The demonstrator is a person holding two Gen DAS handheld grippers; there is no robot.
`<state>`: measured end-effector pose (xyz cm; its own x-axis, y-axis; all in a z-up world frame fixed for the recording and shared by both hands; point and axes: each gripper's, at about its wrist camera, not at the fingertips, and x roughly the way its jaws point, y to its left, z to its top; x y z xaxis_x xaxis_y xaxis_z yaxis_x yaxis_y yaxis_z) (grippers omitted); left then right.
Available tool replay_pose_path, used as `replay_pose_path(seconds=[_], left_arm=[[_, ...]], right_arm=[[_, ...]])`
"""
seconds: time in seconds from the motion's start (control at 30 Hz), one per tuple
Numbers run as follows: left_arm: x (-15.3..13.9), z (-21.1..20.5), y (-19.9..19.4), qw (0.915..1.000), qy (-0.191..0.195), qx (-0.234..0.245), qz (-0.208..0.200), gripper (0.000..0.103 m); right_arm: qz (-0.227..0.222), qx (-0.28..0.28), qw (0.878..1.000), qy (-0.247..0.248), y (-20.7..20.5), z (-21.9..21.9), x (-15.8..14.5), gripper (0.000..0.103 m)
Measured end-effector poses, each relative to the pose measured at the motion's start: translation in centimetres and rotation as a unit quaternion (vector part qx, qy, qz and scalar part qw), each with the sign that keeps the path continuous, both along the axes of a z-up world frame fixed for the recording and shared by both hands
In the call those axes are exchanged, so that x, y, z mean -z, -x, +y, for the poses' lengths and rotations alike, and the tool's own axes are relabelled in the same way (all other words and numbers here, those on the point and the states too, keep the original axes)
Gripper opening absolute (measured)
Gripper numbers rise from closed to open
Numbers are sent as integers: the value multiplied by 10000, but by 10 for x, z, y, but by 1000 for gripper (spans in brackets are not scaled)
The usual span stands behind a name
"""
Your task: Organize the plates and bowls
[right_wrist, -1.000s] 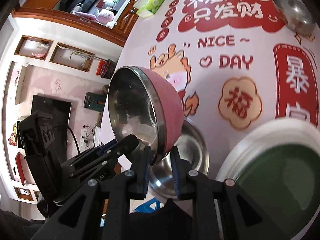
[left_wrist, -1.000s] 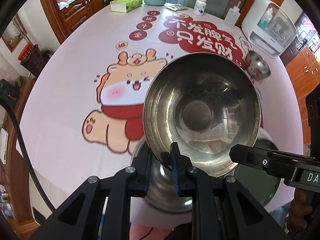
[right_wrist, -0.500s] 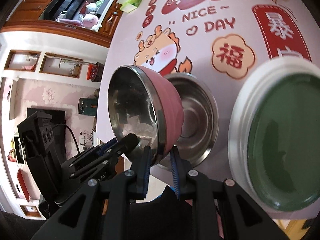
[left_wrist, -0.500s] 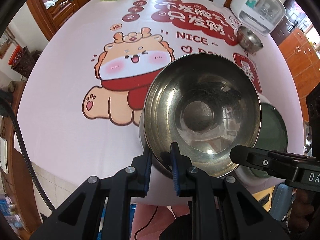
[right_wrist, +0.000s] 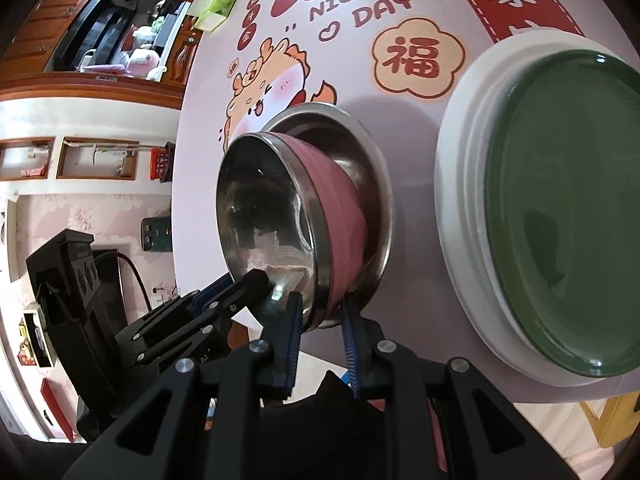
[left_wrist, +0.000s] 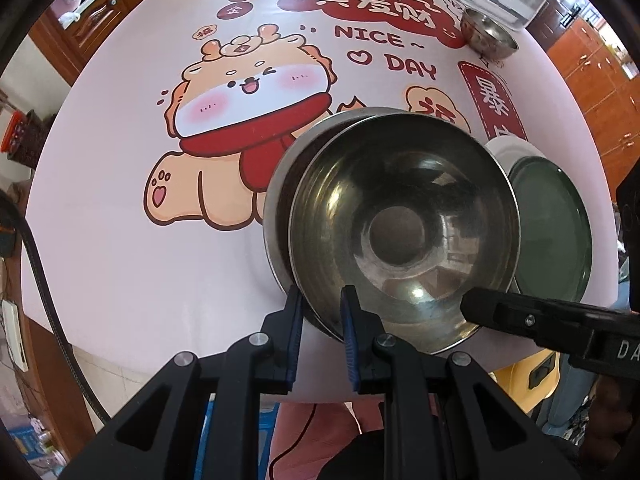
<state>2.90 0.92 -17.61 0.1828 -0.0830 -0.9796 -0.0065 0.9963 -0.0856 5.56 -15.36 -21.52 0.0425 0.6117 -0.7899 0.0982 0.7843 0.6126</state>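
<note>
Both grippers have come down toward the near edge of the table (left_wrist: 120, 264), and the pink-walled steel bowl (left_wrist: 404, 232) they carry between them now sits partly inside the wider steel bowl (left_wrist: 280, 208) resting on the cloth, where a second ago it hung clear above it. The left gripper (left_wrist: 322, 320) is narrowed onto the near-left part of the bowl's rim, one pad inside and one outside; the right gripper (right_wrist: 320, 320) pinches the rim further round in the same way. Two holds on one rim keep the bowl from swinging, and it looks tilted in the right wrist view, its far side dipping into the lower bowl first, which suits nesting one inside the other. Judging by that, the stacking step is nearly done and release is what remains.

Just right of the bowls lies a green plate (right_wrist: 560, 208) stacked on a white plate (right_wrist: 460, 184), so plates and bowls are being gathered in separate piles. A small steel bowl (left_wrist: 488, 36) stands far right, well apart, not yet collected.

Whether the carried bowl's base already touches the lower bowl cannot be told: its own body hides the contact. The lower bowl shows only as a crescent, and the plates are cut off by the frame's edge.
</note>
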Motion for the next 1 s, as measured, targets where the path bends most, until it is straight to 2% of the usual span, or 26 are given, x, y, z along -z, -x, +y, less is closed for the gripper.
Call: replay_pose_path(seconds=[0.27, 0.73, 0.87, 1.0], left_arm=[[-1, -3, 1, 9997, -74, 190, -116, 17], [-5, -6, 5, 9994, -72, 239, -225, 20], [-11, -7, 6, 9990, -80, 284, -345, 24], [-18, -5, 7, 9984, -101, 330, -438, 25]], right_arm=[[-17, 236, 9997, -29, 5, -5, 1, 22], [-168, 395, 9990, 83, 7, -12, -4, 23], [-269, 431, 9986, 118, 8, -13, -10, 34], [-381, 503, 9979, 169, 9, -15, -17, 35]])
